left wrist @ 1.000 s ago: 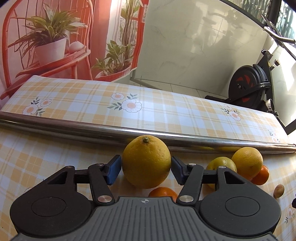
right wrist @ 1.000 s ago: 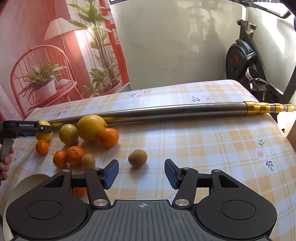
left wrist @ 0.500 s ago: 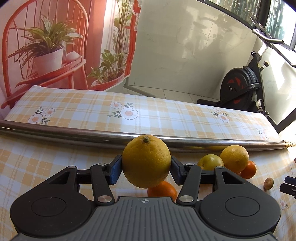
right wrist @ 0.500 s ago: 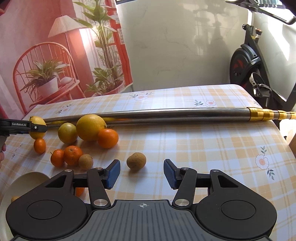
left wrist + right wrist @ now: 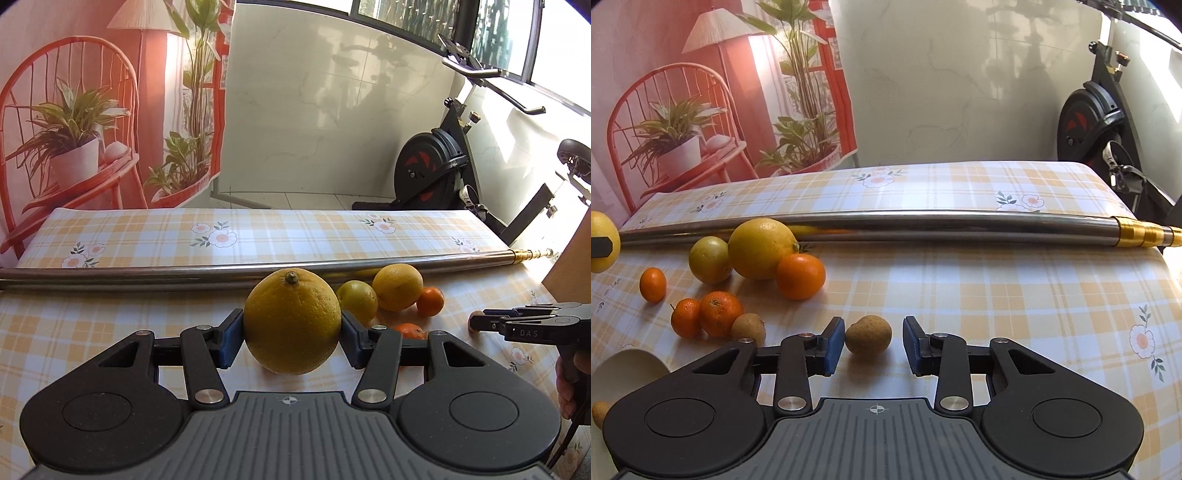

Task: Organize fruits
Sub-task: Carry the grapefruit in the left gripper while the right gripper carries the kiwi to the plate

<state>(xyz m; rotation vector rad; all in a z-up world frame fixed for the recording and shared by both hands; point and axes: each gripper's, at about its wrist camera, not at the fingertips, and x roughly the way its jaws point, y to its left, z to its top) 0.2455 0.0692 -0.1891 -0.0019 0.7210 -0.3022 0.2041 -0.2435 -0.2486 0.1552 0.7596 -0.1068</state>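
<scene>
I've got the left gripper (image 5: 291,332) pinching the big yellow citrus (image 5: 291,321), blue pads pressed on both its sides, stem end up. It sits centre frame in the left wrist view, seemingly lifted off the checked tablecloth (image 5: 110,325); the side grip across the widest part stops it rolling out.

Right gripper (image 5: 873,345) is low centre in its own view, jaws closing around the small brown round fruit (image 5: 868,334), maybe a longan. The fruit is between the pads but gaps show on both sides, so no grip yet. It rests on the cloth, apart from the main cluster, which I judge makes it an easy solo pick.

Count, right wrist view:
- large yellow citrus: 2, one on the table (image 5: 761,248) against the metal pole (image 5: 923,225), one held at far left edge
- greenish-yellow fruit (image 5: 710,259): 1
- orange mandarins: 3, one bigger (image 5: 800,276), two lower left (image 5: 720,313)
- kumquat (image 5: 652,284): 1
- brown small fruits: 2 on the cloth, plus what may be a third at the bottom left edge, by a pale bowl rim (image 5: 624,365)

The pole likely acts as a backstop for the pile.
</scene>
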